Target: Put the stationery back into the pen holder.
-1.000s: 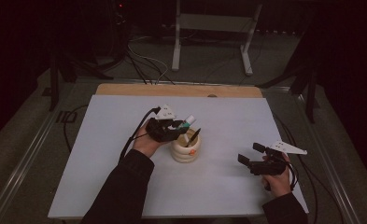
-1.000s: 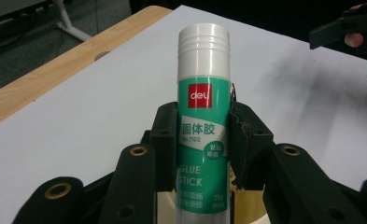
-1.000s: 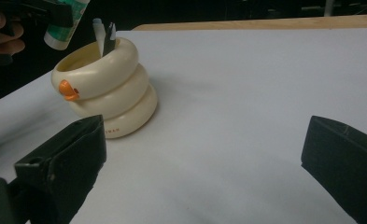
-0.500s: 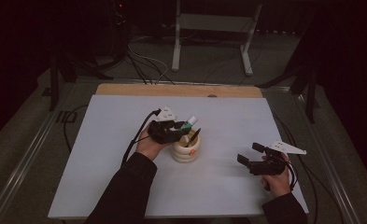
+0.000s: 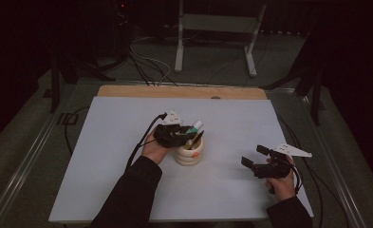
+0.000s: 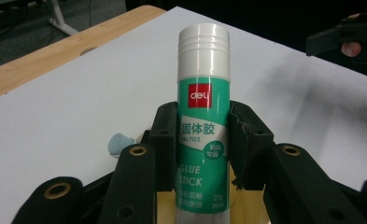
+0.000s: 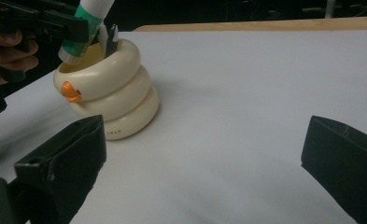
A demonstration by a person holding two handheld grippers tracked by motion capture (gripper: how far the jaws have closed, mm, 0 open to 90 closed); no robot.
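Note:
My left gripper [image 5: 190, 133] [image 6: 203, 135] is shut on a green and white glue stick [image 6: 203, 116] [image 5: 194, 127] [image 7: 85, 23], holding it tilted just above the mouth of a cream ring-shaped pen holder [image 5: 190, 153] [image 7: 107, 88] with an orange beak. A dark pen [image 7: 112, 39] stands inside the holder. My right gripper [image 5: 255, 156] [image 7: 200, 168] rests open near the table's right front, jaws pointing toward the holder with nothing between them.
The white table top [image 5: 117, 142] has a wooden strip [image 5: 179, 91] along its far edge. Cables [image 5: 141, 142] trail from the left gripper across the table. A metal stand [image 5: 217, 28] rises on the floor beyond.
The left gripper with the glue stick has shifted slightly toward the holder's mouth. The right gripper has stayed put.

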